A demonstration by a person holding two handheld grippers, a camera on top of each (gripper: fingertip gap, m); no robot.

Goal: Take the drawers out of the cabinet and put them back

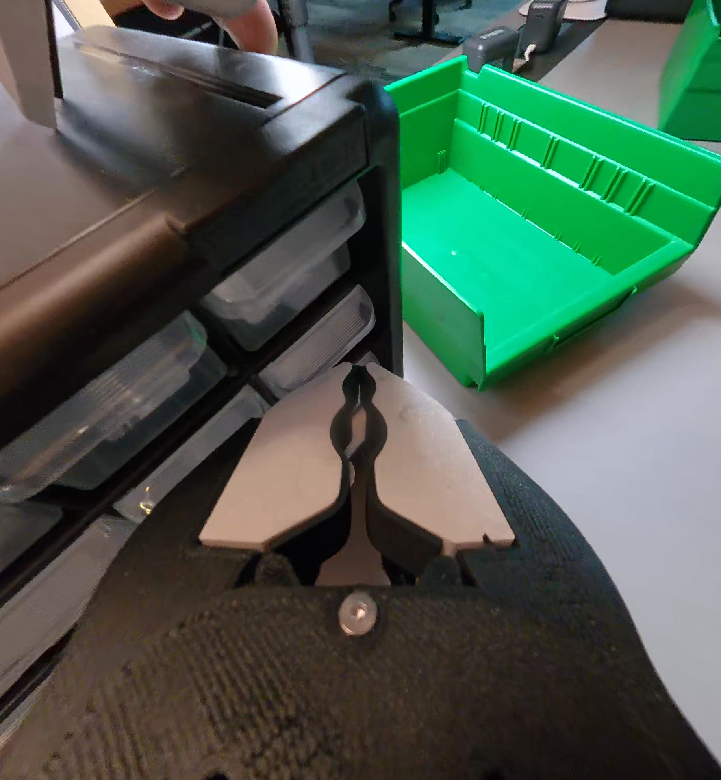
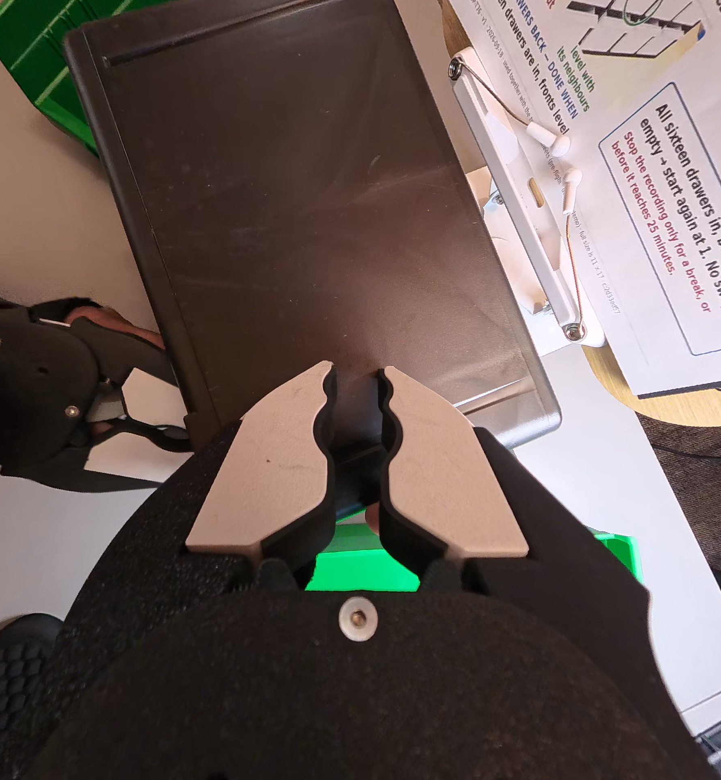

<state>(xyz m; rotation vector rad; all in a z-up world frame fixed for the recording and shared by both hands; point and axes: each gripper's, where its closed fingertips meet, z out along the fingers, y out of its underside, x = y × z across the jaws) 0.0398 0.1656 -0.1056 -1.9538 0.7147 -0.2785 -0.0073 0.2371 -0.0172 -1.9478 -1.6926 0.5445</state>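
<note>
The black cabinet (image 1: 207, 139) stands on the table, with clear drawers (image 1: 283, 274) seated in its front. My left gripper (image 1: 359, 373) is shut, its tips against a drawer front low in the right column; whether it pinches the drawer's lip is hidden. In the right wrist view the cabinet's flat top (image 2: 299, 211) fills the middle, seen from above. My right gripper (image 2: 356, 375) is open and empty over the near end of that top. The left gripper (image 2: 139, 405) shows at the cabinet's left edge.
An empty green bin (image 1: 540, 253) lies right of the cabinet, with another green bin (image 1: 713, 71) farther back. Green bins also show in the right wrist view, at the top left (image 2: 25, 55) and under my right gripper (image 2: 367, 565). A printed sheet on a clipboard (image 2: 667, 190) lies beside the cabinet.
</note>
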